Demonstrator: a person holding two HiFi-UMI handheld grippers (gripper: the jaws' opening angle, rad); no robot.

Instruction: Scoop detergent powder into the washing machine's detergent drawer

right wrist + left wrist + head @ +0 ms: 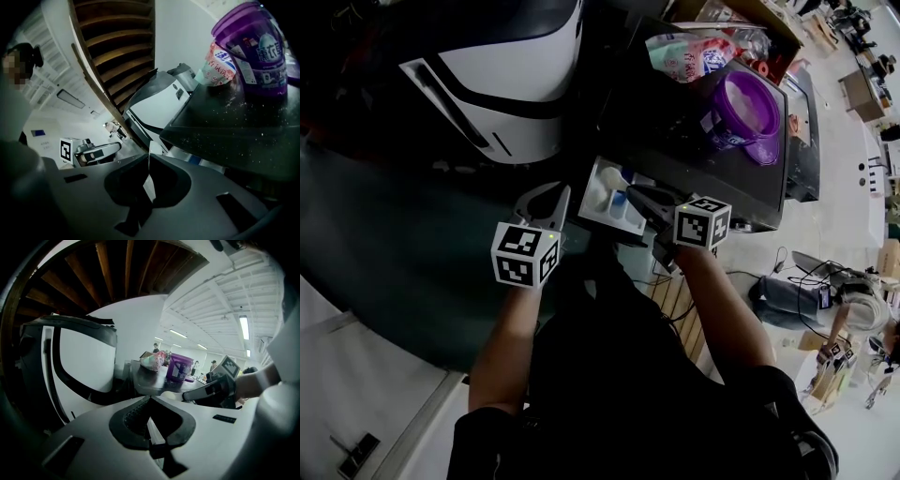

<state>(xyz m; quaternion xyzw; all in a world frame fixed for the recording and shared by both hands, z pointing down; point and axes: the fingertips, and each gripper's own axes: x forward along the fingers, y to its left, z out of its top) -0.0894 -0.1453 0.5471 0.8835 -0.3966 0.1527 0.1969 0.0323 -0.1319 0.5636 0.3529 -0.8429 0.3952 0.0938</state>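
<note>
The detergent drawer stands pulled out, showing white and blue compartments, just below the white washing machine. The purple detergent tub sits on a dark top to the right, beside a soft detergent bag. My left gripper hovers just left of the drawer, jaws shut and empty. My right gripper sits at the drawer's right edge, also shut with nothing in it. The tub and bag show far ahead of the left gripper. The right gripper points under the tub.
The washing machine fills the left of the left gripper view. A cardboard box stands behind the tub. Cables and gear lie on the floor at the right. The person's dark clothing fills the lower middle of the head view.
</note>
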